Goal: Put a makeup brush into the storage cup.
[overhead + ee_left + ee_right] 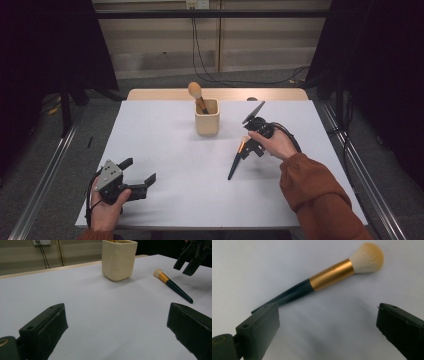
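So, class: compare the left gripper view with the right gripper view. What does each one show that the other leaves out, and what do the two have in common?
Left gripper view alone: the cream square-sided holder cup standing on the table, the wall with cables behind it, and the right gripper hovering above the brush's bristle end.

Right gripper view alone: close detail of the brush, namely its fluffy cream bristles, gold metal collar and dark tapering handle.

Both: the white tabletop, the dark-handled makeup brush lying flat on it, and a pair of open black jaws rising from the bottom edge.

White table (165,165): cup (207,123), brush (237,160)
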`<state>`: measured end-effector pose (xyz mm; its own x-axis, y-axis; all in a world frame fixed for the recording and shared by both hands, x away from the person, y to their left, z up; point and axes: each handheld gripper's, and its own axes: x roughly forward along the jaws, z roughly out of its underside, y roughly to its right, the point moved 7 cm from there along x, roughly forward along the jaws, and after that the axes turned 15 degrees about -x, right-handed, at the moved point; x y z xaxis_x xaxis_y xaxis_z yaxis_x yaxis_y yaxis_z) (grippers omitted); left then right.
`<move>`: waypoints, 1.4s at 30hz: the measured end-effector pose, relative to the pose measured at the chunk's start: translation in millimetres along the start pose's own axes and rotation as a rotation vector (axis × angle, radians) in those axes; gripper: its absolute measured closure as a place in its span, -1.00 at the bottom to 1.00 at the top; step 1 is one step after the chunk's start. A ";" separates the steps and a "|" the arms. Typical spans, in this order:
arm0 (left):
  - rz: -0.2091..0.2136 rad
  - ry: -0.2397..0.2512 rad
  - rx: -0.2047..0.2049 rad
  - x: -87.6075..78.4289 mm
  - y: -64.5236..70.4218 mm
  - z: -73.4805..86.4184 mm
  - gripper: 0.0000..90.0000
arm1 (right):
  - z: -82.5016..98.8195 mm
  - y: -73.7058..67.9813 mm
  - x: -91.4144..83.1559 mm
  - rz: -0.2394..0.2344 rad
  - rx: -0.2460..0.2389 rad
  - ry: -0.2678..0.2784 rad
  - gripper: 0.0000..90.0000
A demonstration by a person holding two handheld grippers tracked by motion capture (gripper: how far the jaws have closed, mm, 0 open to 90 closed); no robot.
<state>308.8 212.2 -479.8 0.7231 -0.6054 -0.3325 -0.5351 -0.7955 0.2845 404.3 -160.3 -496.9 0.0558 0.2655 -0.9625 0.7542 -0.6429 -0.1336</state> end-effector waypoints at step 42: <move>-0.003 -0.023 0.021 1.7 0.4 3.4 -0.94 | -23.6 -9.7 35.2 0.144 0.024 -0.110 -0.20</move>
<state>308.4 210.7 -483.2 0.7147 -0.6030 -0.3544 -0.5418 -0.7977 0.2647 414.4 -127.7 -523.9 0.0897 0.0903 -0.9919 0.7278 -0.6858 0.0033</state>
